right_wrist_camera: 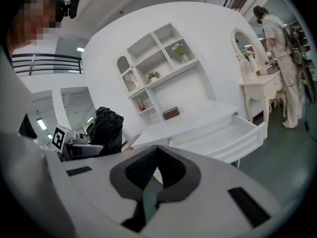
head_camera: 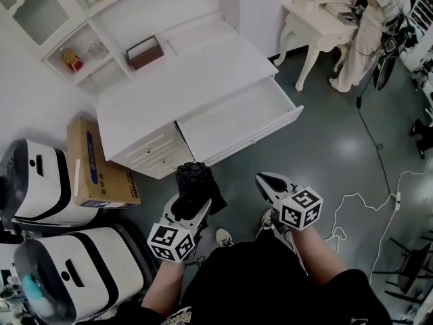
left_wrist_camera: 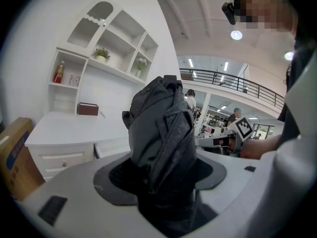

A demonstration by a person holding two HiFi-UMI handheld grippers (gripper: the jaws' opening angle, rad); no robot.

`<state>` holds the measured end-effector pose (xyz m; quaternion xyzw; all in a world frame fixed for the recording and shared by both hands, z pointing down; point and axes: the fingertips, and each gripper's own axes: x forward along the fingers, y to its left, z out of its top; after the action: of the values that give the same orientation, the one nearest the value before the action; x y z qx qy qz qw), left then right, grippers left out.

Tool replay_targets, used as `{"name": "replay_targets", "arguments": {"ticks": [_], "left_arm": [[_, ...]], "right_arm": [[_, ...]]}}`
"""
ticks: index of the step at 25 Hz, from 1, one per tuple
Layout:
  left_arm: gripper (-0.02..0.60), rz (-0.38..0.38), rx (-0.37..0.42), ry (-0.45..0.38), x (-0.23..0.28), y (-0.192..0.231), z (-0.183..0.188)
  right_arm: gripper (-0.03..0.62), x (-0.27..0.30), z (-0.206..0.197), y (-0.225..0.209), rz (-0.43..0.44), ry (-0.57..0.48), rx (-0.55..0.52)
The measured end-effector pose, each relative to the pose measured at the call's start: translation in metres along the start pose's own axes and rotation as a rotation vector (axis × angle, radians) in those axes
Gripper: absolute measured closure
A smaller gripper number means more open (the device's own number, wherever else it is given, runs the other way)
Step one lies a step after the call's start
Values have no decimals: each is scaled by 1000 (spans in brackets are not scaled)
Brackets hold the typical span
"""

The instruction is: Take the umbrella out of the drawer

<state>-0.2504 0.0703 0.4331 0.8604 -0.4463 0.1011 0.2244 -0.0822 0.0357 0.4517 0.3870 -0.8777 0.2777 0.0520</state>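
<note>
The folded black umbrella (head_camera: 194,180) is out of the open white drawer (head_camera: 238,117), just in front of it, pinched in the left gripper (head_camera: 191,200). Also before the drawer, the right gripper (head_camera: 269,183) has its jaws pressed together on nothing.

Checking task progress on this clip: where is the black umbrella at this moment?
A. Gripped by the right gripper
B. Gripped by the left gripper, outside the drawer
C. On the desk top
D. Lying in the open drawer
B: the left gripper view shows the folded black umbrella clamped between the jaws of the left gripper, and the head view shows the open drawer with nothing lying in it.
</note>
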Motion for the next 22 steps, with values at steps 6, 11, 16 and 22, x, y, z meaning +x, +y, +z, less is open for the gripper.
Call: {"name": "replay_targets", "arguments": {"ticks": [6, 11, 16, 22], "left_arm": [[285, -45, 5, 7, -21, 7, -8], [285, -70, 6, 13, -36, 10, -19], [285, -87, 2, 24, -51, 11, -32], [285, -99, -5, 33, -59, 10, -42]], "right_arm": [[591, -4, -16, 24, -42, -15, 16], [591, -9, -35, 42, -68, -18, 27], [591, -14, -53, 57, -83, -13, 37], [591, -18, -64, 70, -85, -6, 33]]}}
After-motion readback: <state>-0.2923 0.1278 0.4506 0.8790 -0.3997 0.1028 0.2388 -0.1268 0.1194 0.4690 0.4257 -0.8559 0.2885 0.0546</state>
